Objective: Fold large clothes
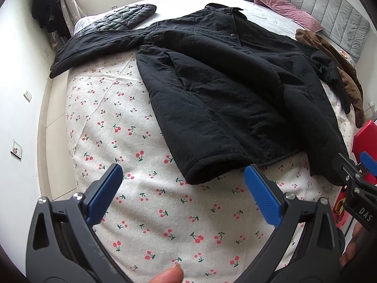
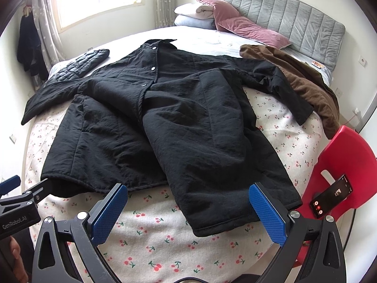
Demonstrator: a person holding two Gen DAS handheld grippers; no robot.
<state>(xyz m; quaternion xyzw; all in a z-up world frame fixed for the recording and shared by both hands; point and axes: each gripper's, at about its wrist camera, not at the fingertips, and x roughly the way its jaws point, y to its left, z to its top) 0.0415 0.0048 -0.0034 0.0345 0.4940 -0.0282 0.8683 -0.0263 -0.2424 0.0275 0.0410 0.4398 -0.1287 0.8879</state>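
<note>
A large black quilted coat lies face up on the cherry-print bed cover, collar at the far end, sleeves spread out, hem toward me. It also shows in the right wrist view. My left gripper is open and empty, just short of the hem's near left corner. My right gripper is open and empty over the hem's near right flap. In the left wrist view the right gripper shows at the right edge. In the right wrist view the left gripper shows at the left edge.
A brown garment lies at the bed's right side under the coat's sleeve. A black puffer jacket lies at the far left. Pink and white pillows sit by the grey headboard. A red chair holding a phone stands on the right.
</note>
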